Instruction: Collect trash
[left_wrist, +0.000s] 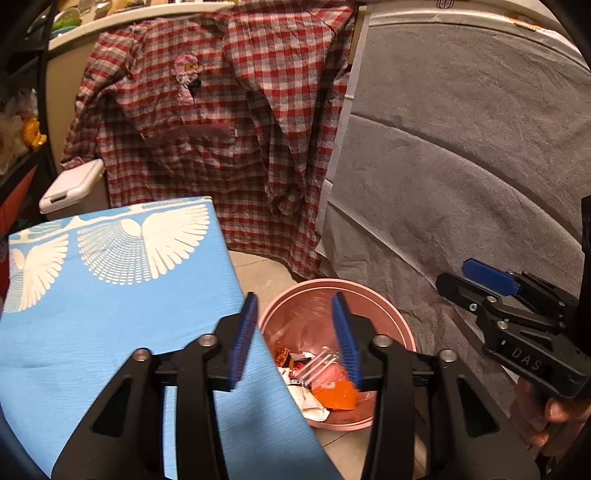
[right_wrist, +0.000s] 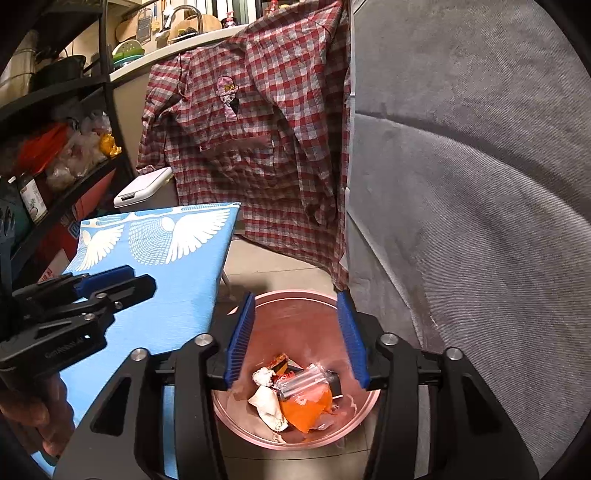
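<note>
A pink trash bin (left_wrist: 391, 317) stands on the tiled floor beside a table with a blue cloth (left_wrist: 110, 302). In it lie an orange wrapper (left_wrist: 338, 397), white crumpled paper (left_wrist: 314, 404) and a clear plastic piece (left_wrist: 317, 363). My left gripper (left_wrist: 295, 339) is open and empty above the bin's left rim. My right gripper (right_wrist: 297, 336) is open and empty straight above the bin (right_wrist: 295, 306); the orange wrapper (right_wrist: 304, 410) and white paper (right_wrist: 269, 404) show below it. Each gripper also shows in the other view, the right (left_wrist: 480, 280) and the left (right_wrist: 118, 280).
A red checked shirt (left_wrist: 221, 129) hangs behind the bin. A grey covered sofa or mattress (left_wrist: 461, 166) fills the right. A white lidded box (left_wrist: 70, 188) and dark shelves with bags and bottles (right_wrist: 55, 147) stand at the left.
</note>
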